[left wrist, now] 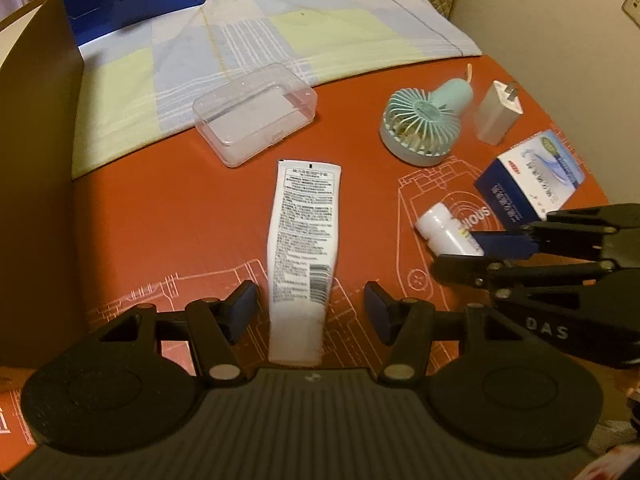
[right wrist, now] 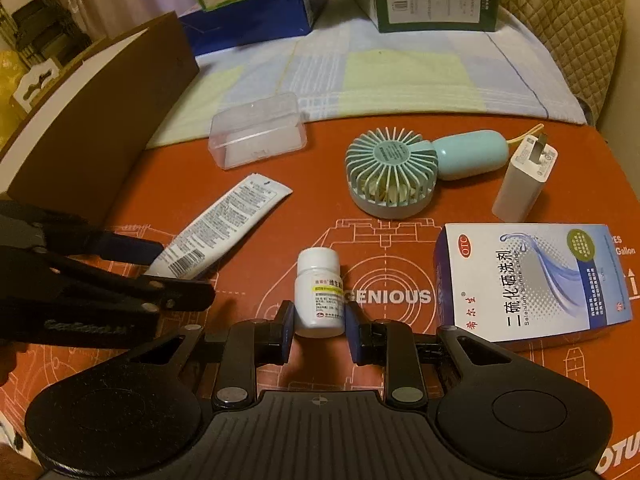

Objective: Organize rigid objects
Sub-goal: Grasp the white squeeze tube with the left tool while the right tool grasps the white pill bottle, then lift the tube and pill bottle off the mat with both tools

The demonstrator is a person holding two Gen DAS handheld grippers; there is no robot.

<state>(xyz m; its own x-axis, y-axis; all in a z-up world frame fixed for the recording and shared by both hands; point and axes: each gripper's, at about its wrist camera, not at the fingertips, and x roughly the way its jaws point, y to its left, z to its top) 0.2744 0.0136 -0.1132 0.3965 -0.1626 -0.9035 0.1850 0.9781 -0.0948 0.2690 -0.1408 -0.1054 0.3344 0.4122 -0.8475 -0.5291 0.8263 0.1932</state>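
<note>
Two wrist fisheye views, both angled steeply down onto the orange tabletop (left wrist: 168,216).

Left view: mounted behind its own fingers (left wrist: 240,312), close above the white tube (left wrist: 304,236), facing the checked cloth (left wrist: 240,52). Right view: same mounting, close above the white bottle (right wrist: 319,292). Shared: tube, bottle, clear box (left wrist: 256,112), mint fan (right wrist: 390,172), charger (right wrist: 524,176), blue-and-white carton (right wrist: 532,276).

On the worktop (right wrist: 248,376), the tube (right wrist: 224,228) lies left of the pill bottle (right wrist: 319,292), the carton (right wrist: 532,280) right of it. Behind them sit the fan (right wrist: 394,172), the charger (right wrist: 524,178) and the plastic box (right wrist: 258,136).
</note>
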